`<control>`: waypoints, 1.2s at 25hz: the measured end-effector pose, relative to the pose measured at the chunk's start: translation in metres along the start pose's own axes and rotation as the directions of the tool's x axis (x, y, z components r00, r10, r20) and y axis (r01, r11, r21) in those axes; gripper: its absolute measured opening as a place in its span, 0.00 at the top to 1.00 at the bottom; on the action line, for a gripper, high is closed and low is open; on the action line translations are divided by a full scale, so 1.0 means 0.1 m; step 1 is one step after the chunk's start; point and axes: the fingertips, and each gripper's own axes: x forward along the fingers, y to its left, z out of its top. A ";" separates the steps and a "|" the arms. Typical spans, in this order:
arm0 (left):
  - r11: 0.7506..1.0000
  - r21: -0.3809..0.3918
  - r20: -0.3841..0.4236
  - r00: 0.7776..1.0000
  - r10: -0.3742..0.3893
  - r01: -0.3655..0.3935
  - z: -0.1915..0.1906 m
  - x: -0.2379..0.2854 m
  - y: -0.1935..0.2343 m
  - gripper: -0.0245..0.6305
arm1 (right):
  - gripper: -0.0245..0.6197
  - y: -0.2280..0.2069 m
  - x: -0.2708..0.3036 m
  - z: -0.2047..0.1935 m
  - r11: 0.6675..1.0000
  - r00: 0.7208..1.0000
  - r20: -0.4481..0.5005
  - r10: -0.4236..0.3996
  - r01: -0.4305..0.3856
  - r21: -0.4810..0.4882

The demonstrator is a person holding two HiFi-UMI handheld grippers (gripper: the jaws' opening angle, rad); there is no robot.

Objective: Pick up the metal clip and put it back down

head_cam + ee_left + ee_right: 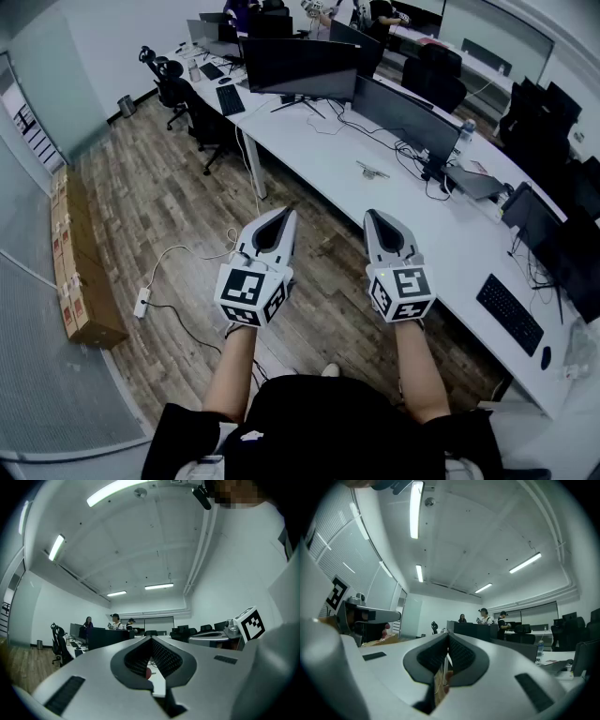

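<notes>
The metal clip [372, 171] is a small silvery piece lying on the long white desk [450, 244], between the monitors and the desk's near edge. Both grippers are held side by side in the air over the wooden floor, short of the desk and well apart from the clip. My left gripper [280, 214] has its jaws together with nothing between them, and its tips meet in the left gripper view [151, 639]. My right gripper [376, 215] is shut and empty too, its tips meeting in the right gripper view [448, 635]. The clip does not show in either gripper view.
Dark monitors [300, 67], keyboards [509, 313], cables and a water bottle [464, 133] stand on the desk. Office chairs [174, 86] sit at the far end. A power strip [142, 302] with a cord lies on the floor, and cardboard boxes [80, 300] line the left wall. People stand at the far desks [114, 621].
</notes>
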 end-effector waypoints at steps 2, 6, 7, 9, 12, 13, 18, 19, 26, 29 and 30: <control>1.000 -0.001 -0.005 1.000 -0.002 0.002 -0.01 0.01 -0.04 0.94 | 0.93 -0.02 -0.01 -0.02 1.000 1.000 -0.004 0.012 -0.012 0.019; 1.000 -0.002 -0.016 1.000 0.001 -0.001 -0.05 0.06 -0.10 0.94 | 0.93 -0.07 -0.03 -0.07 0.999 1.000 -0.018 0.024 -0.024 0.025; 1.000 -0.003 -0.018 1.000 0.003 -0.003 -0.05 0.08 -0.11 0.94 | 0.93 -0.09 -0.03 -0.08 0.999 0.999 -0.020 0.027 -0.026 0.025; 1.000 -0.003 -0.023 1.000 0.006 -0.006 -0.07 0.14 -0.16 0.94 | 0.93 -0.16 -0.03 -0.10 0.999 0.999 -0.021 0.032 -0.031 0.027; 1.000 0.002 -0.031 1.000 0.005 -0.005 -0.11 0.21 -0.27 0.94 | 0.93 -0.27 -0.07 -0.13 0.999 0.999 -0.025 0.038 -0.037 0.030; 1.000 0.005 -0.032 0.999 0.004 -0.004 -0.12 0.22 -0.32 0.94 | 0.93 -0.30 -0.09 -0.14 0.999 0.999 -0.025 0.039 -0.038 0.031; 1.000 0.017 -0.043 0.999 0.009 -0.008 -0.22 0.28 -0.48 0.94 | 0.93 -0.44 -0.17 -0.28 0.998 0.998 -0.029 0.050 -0.049 0.043; 1.000 0.020 -0.047 0.999 0.009 -0.008 -0.24 0.30 -0.50 0.94 | 0.93 -0.47 -0.17 -0.30 0.998 0.998 -0.032 0.051 -0.049 0.046; 1.000 0.018 -0.063 0.998 0.009 -0.008 -0.35 0.50 -0.54 0.94 | 0.93 -0.64 -0.13 -0.39 0.997 0.998 -0.040 0.052 -0.050 0.056; 1.000 0.017 -0.062 0.998 0.006 -0.005 -0.38 0.59 -0.50 0.94 | 0.93 -0.69 -0.04 -0.43 0.997 0.998 -0.047 0.051 -0.049 0.055; 1.000 0.014 -0.061 0.998 0.005 -0.004 -0.39 0.63 -0.47 0.94 | 0.93 -0.70 0.00 -0.44 0.997 0.998 -0.048 0.051 -0.049 0.053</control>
